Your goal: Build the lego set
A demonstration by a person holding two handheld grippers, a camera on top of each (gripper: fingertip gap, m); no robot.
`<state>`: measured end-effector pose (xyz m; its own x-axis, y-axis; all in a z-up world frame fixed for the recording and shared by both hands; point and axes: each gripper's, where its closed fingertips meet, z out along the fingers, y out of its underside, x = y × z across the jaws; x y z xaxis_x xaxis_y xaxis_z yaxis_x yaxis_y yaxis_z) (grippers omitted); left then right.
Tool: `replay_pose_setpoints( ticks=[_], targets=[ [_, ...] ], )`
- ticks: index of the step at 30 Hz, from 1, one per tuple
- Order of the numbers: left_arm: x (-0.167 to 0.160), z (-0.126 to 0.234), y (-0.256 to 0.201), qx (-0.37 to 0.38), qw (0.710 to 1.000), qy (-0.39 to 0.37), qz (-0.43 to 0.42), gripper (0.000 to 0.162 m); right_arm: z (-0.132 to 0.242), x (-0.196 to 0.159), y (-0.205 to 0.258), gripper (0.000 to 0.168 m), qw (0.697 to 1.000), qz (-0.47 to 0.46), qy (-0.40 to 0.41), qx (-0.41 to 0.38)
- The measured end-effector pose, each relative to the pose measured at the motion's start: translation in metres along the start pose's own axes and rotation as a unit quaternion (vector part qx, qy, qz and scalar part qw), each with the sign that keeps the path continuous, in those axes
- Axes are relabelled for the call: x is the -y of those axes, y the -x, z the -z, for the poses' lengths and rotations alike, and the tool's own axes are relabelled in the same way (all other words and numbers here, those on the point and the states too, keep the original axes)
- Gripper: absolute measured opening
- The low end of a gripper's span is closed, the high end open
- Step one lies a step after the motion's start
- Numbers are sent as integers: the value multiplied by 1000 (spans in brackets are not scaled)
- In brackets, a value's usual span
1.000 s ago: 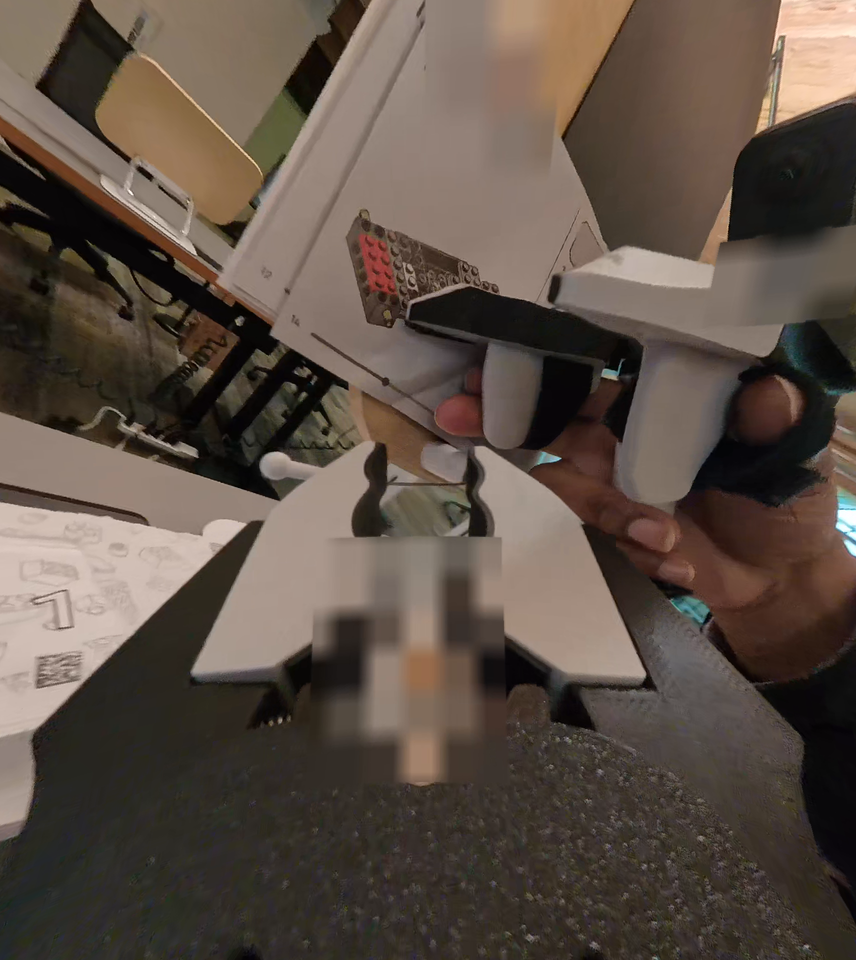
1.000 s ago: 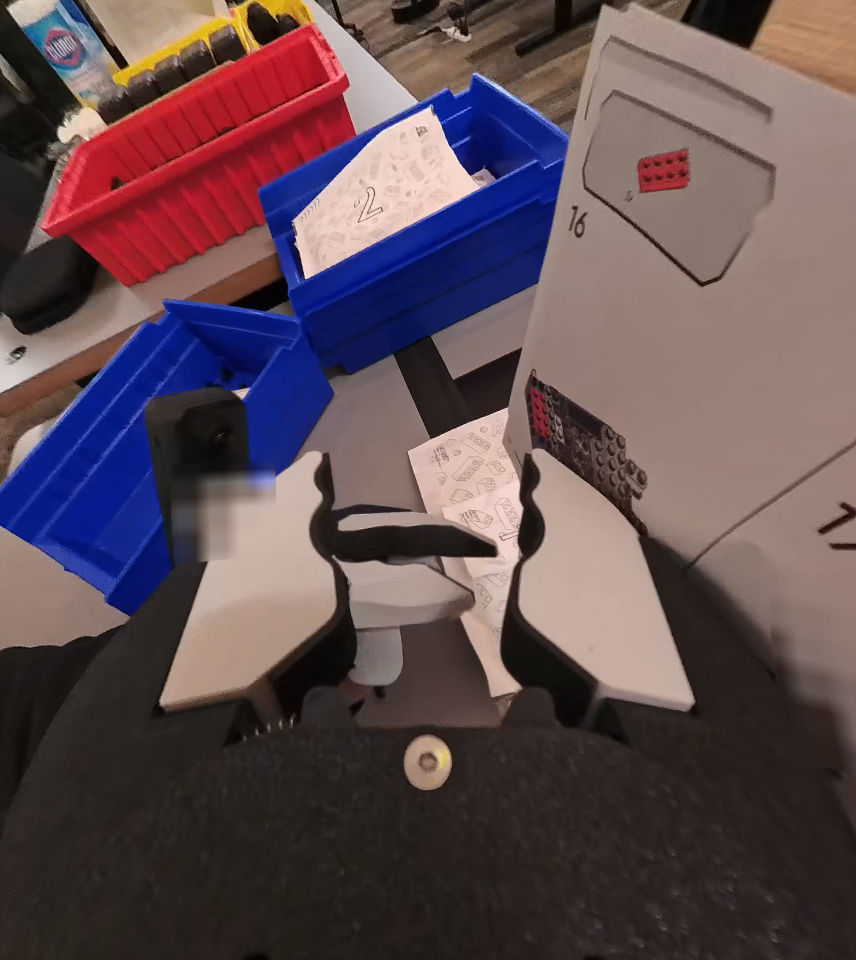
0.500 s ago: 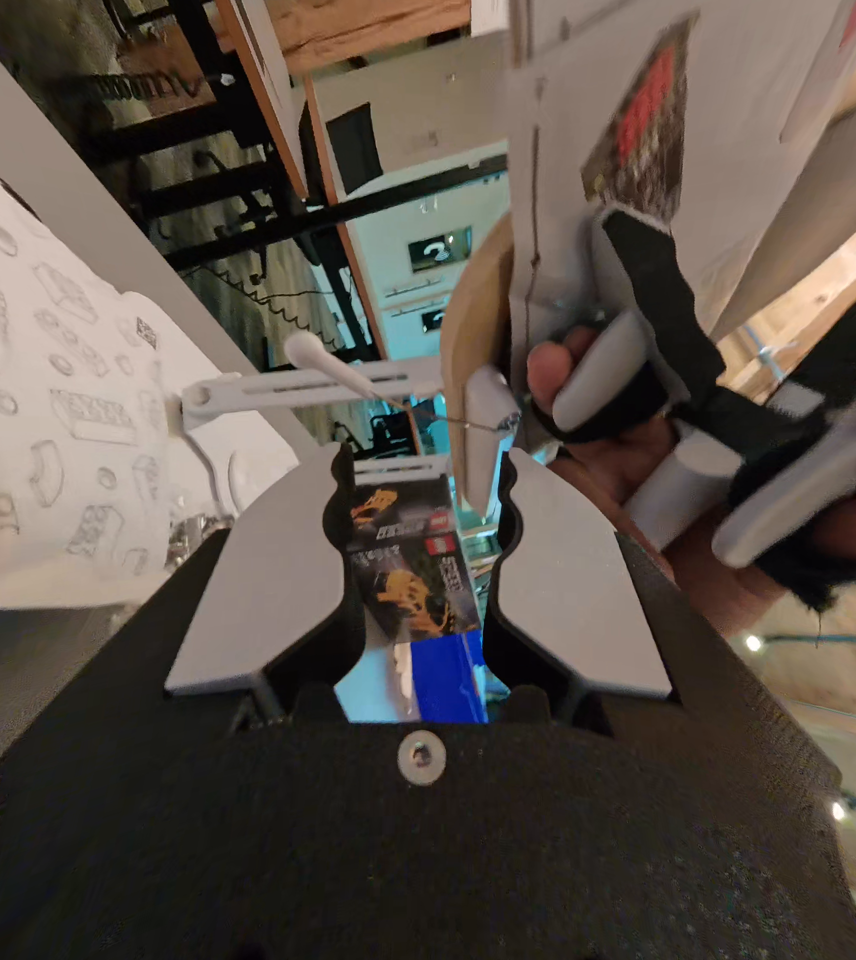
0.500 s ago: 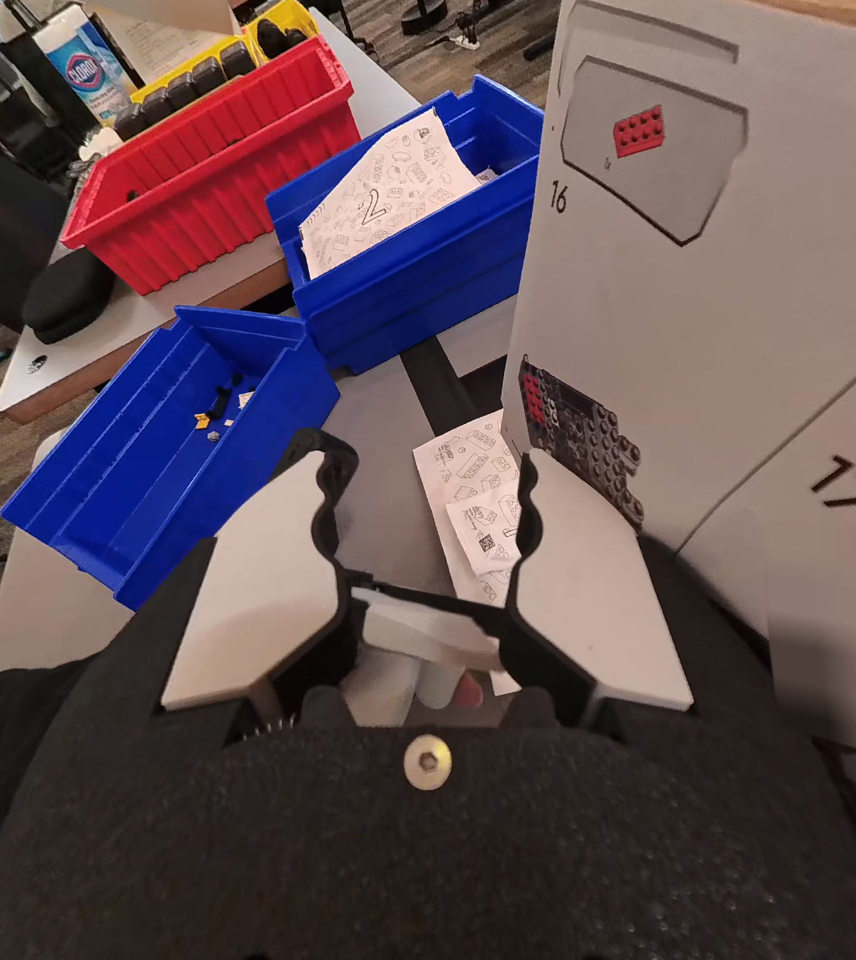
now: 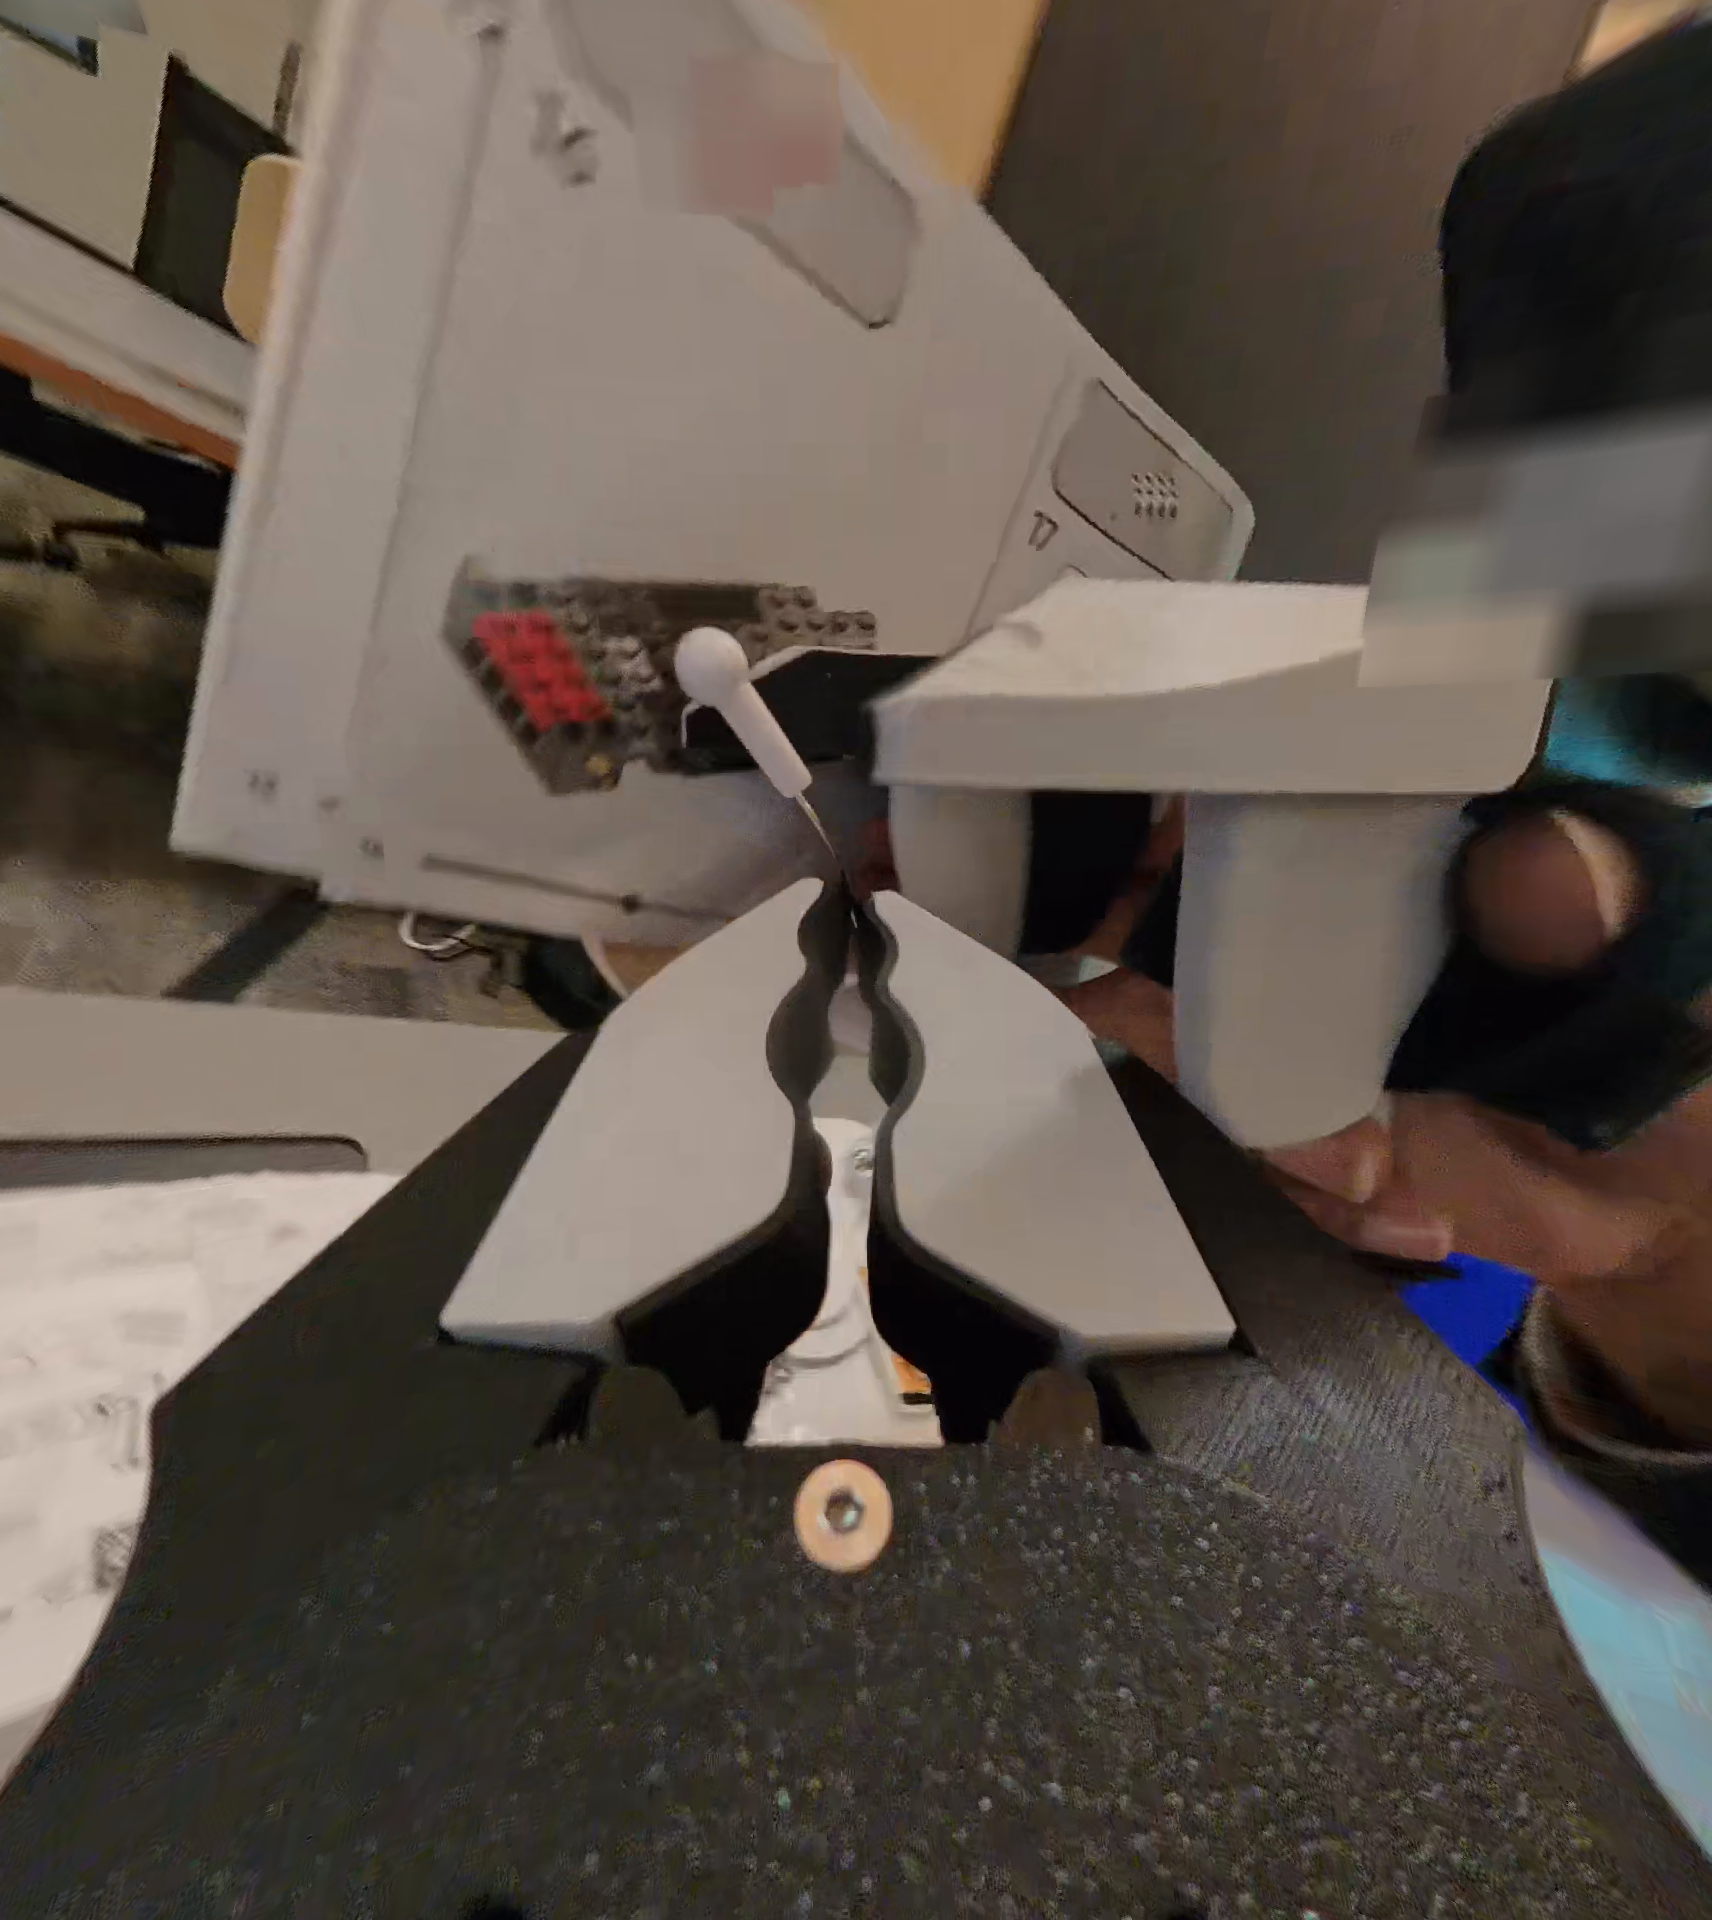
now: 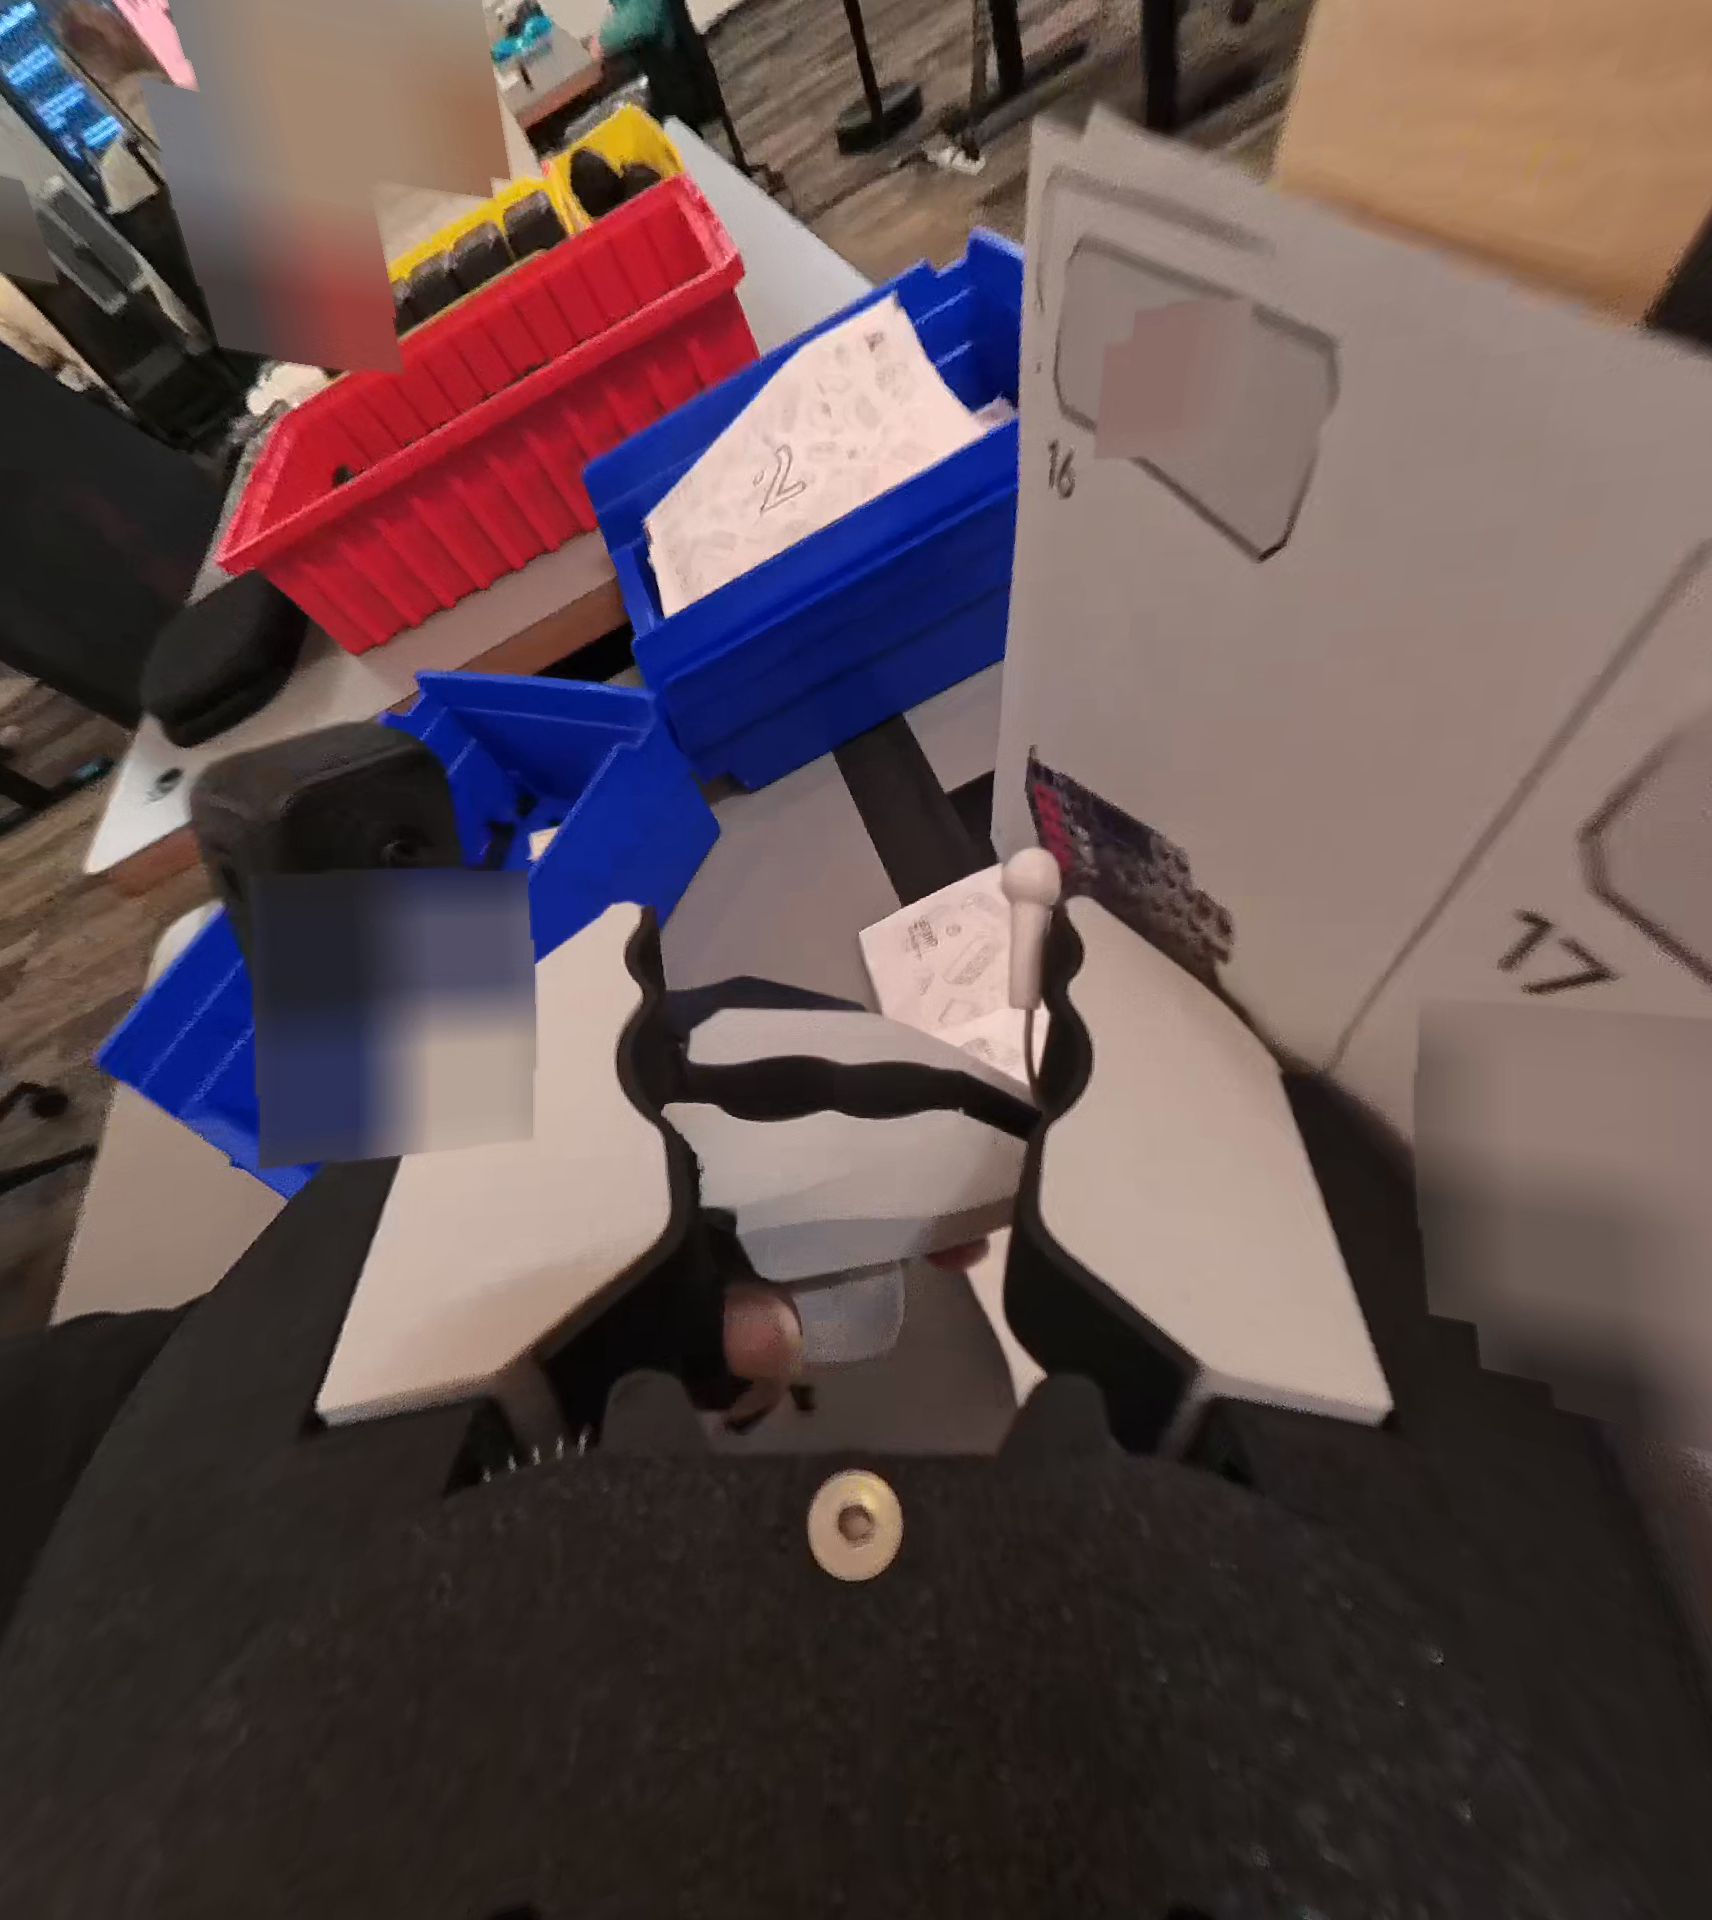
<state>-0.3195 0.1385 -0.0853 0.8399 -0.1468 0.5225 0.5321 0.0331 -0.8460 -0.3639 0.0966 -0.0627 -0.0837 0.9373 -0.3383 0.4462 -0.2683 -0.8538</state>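
The left gripper (image 5: 850, 906) is pressed together on the thin wire of a white ball-headed pin (image 5: 736, 698). The right gripper (image 6: 857, 961) is spread wide. The instruction booklet (image 6: 1351, 665) stands far right, its edges cut off and pictures blurred.

Left hand-held gripper (image 5: 850, 914): two light grey fingers (image 5: 665, 1143) w/ wavy black inner pads, black speckled body, one brass-coloured hex screw (image 5: 843, 1513) at centre. Right hand-held gripper (image 6: 852, 997): same build, small spring visible by left finger base. Person's hand (image 5: 1517, 1091) wears black fingerless glove, dark sleeve.
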Motion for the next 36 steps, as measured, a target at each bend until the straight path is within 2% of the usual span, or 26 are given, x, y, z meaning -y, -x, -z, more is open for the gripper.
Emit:
replay_pose_setpoints(
  ticks=[3,5,7,10,12,13,15,16,20,24,27,29,31,33,34,35,36],
  targets=[
    [2,-7,-4,-5,998,36,-48,2,20,5,-1,74,998,46,-14,-35],
    [2,-9,-1,3,996,56,-76,3,44,15,9,59,996,59,-66,-28],
    [2,-9,0,6,993,68,-98,3,79,28,8,50,982,98,-149,-66],
    [1,-9,0,16,990,77,-121,4,126,24,-27,41,936,204,-180,-224],
    [1,-9,0,26,987,81,-136,4,146,15,-53,13,885,282,-169,-330],
    [1,-10,0,32,986,81,-141,4,149,11,-62,3,860,321,-158,-364],
    [1,-10,-1,43,984,80,-150,4,142,2,-73,0,825,380,-124,-400],
    [1,-10,-2,48,983,80,-158,4,135,-1,-78,0,817,393,-109,-408],
    [1,-6,-5,70,967,86,-231,5,119,-4,-84,0,814,393,-99,-416],
    [9,-7,-25,54,945,73,-315,0,109,-10,-84,0,821,392,-88,-405],
    [2,-15,-41,52,912,108,-392,1,108,-9,-86,0,820,387,-92,-412],
    [7,-16,-32,101,892,109,-427,0,108,-10,-86,0,831,369,-99,-405],
    [13,-9,-19,135,911,104,-375,1,109,-10,-85,0,834,364,-96,-403],
    [-3,-8,-7,129,945,148,-261,27,108,-10,-86,0,831,370,-92,-405],
    [-7,-8,-3,129,953,154,-226,34,108,-10,-85,0,831,370,-93,-404],
    [-8,-10,1,131,957,154,-210,37,108,-10,-85,0,833,367,-95,-403],
    [-12,-14,4,128,958,161,-201,32,108,-11,-85,0,834,364,-97,-403]
  ],
)
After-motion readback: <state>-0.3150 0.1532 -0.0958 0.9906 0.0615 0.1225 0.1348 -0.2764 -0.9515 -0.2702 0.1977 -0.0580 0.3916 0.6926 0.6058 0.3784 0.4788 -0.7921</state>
